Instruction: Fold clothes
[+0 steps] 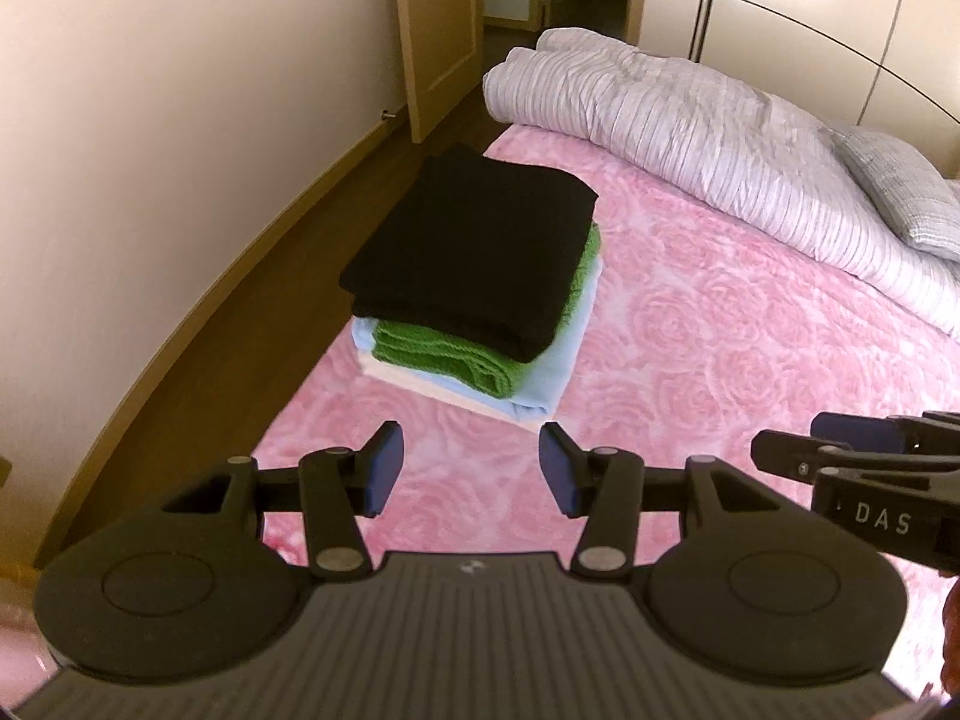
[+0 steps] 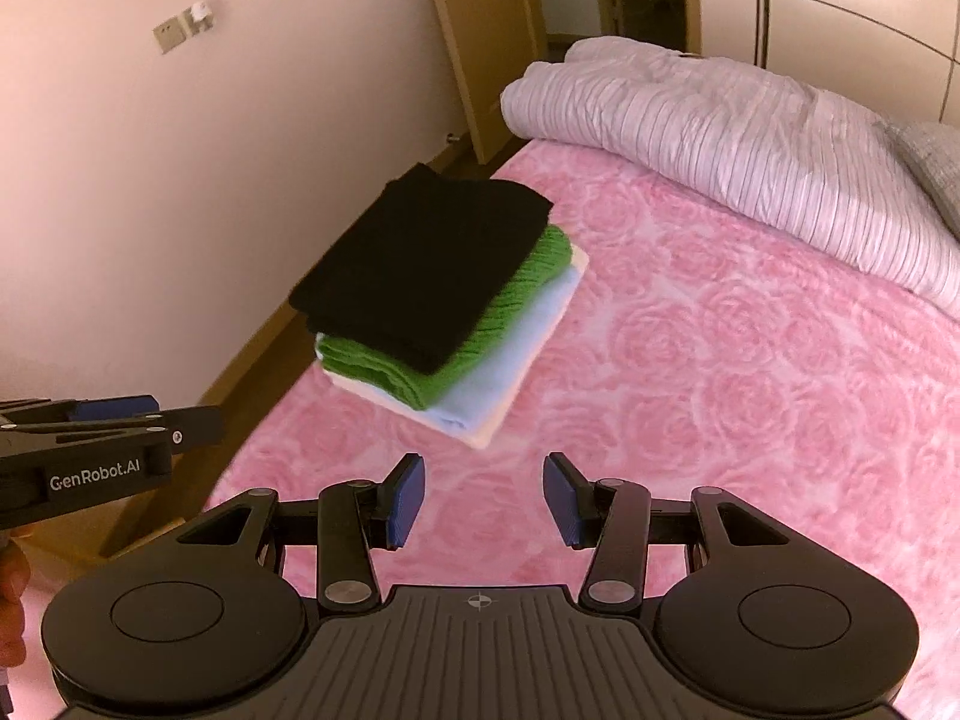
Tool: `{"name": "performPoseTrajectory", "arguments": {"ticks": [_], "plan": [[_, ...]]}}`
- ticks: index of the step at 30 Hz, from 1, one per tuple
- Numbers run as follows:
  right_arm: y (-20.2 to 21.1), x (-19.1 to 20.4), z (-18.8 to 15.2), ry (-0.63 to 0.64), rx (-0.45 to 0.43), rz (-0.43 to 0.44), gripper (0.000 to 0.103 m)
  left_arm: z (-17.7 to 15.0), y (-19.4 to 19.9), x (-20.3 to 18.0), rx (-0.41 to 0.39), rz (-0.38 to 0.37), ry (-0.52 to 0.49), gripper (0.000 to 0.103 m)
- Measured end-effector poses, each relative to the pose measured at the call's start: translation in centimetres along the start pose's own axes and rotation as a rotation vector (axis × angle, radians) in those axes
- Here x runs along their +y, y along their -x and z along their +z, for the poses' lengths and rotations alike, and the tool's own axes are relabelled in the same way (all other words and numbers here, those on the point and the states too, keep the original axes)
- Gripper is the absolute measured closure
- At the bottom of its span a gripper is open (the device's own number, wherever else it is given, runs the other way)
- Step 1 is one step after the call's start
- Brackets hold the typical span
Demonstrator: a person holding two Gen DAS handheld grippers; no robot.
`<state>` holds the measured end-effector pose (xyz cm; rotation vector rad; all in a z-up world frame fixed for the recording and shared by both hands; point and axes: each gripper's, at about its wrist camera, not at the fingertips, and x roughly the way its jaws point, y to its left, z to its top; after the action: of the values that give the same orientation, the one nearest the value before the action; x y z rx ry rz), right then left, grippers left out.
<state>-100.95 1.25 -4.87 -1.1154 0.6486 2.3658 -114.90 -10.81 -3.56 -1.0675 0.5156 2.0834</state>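
Note:
A stack of folded clothes (image 1: 474,276) (image 2: 432,294) lies near the left edge of a pink rose-patterned bed (image 1: 690,372) (image 2: 720,360): a black piece on top, then green, pale blue and white. My left gripper (image 1: 471,468) hovers open just short of the stack, nothing between its blue pads. My right gripper (image 2: 485,498) is open too, empty, also short of the stack. Each gripper shows in the other's view: the right gripper (image 1: 840,438) at the right edge, the left gripper (image 2: 144,414) at the left edge.
A rolled striped white duvet (image 1: 720,150) (image 2: 750,138) and a grey pillow (image 1: 900,192) lie along the far side of the bed. A wooden floor strip (image 1: 198,324) runs between the bed and the cream wall; a door (image 1: 438,30) stands beyond. Wardrobe fronts (image 1: 810,6) are at the back right.

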Motion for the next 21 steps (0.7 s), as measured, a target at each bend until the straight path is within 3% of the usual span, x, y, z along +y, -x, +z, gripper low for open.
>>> {"name": "performPoseTrajectory", "arguments": {"ticks": [21], "plan": [[3.4,-9.4,-2.0,0.282,0.063,0.103,0.055,-6.0,3.8,-10.8,0.018,0.116,0.242,0.057]]}}
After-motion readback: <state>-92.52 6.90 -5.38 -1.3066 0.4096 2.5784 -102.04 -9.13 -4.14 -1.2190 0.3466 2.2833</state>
